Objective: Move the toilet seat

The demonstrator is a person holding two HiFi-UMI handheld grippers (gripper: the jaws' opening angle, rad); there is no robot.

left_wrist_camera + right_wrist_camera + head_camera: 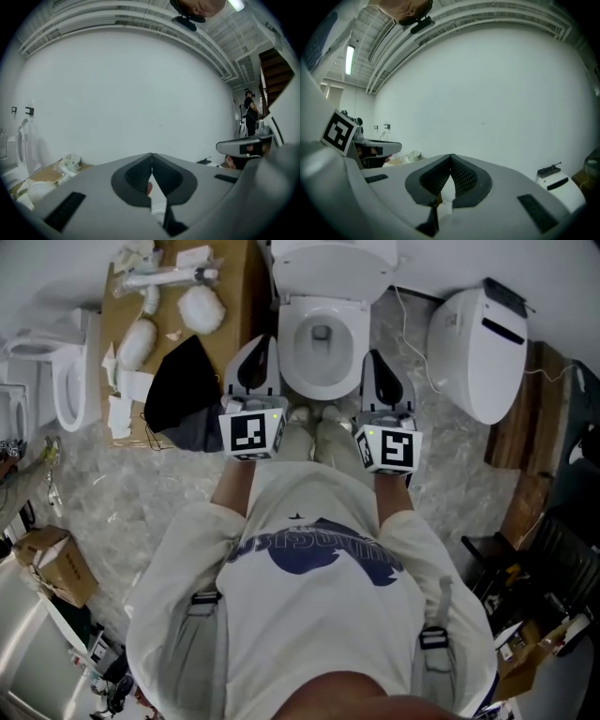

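Observation:
A white toilet bowl (319, 341) with no seat on it stands against the wall, straight ahead of the person. A white toilet seat unit (480, 352) with a black strip lies on the floor to the bowl's right; its edge also shows in the right gripper view (561, 183). My left gripper (257, 360) hangs by the bowl's left side, shut and empty. My right gripper (382, 371) hangs by the bowl's right side, also shut and empty. Both gripper views face the bare white wall, with the left gripper (151, 157) and the right gripper (451, 157) closed tip to tip.
A sheet of cardboard (178, 343) with white fittings and a black bag (183, 390) lies left of the bowl. A second toilet (58, 381) stands at the far left. Wooden boards (530, 427) and boxes lie at the right. The person's shoes (317, 439) stand before the bowl.

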